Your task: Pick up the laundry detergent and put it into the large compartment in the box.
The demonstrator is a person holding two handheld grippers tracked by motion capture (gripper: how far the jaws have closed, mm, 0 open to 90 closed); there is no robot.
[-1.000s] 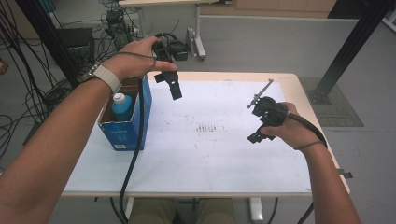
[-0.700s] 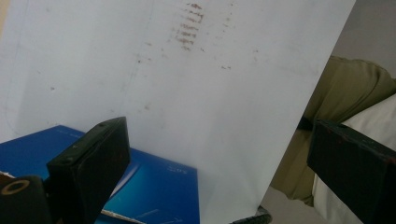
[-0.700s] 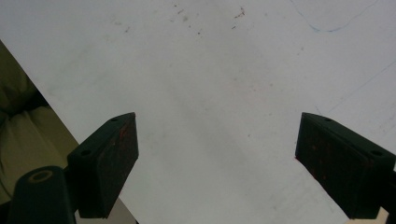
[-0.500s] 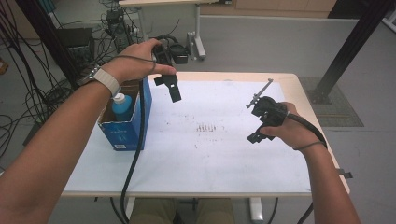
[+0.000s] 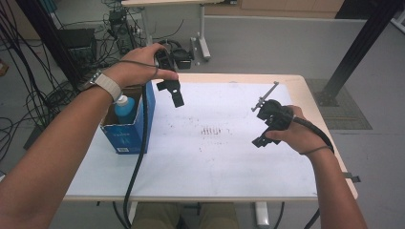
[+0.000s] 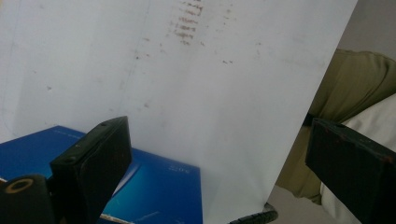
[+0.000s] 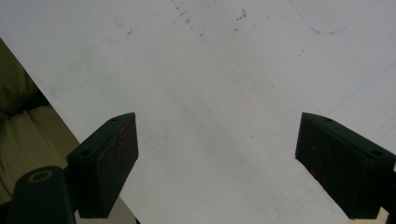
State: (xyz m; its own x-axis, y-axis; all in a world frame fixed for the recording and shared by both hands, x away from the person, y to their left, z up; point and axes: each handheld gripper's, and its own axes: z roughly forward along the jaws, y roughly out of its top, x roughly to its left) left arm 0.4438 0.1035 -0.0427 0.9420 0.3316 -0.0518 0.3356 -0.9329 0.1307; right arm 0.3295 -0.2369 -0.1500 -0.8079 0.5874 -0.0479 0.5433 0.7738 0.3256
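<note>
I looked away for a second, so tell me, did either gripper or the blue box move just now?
Barely. The left gripper drifted slightly toward the blue box, open and empty. The right gripper stayed put over the table, open. The box and its bottle did not move.

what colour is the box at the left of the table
Blue box, with white print low on its side; the high view shows it best.

Grey wristband (image 5: 106, 86), olive trousers (image 5: 184, 217), black cabled hand-held gripper (image 5: 175, 93)
</note>
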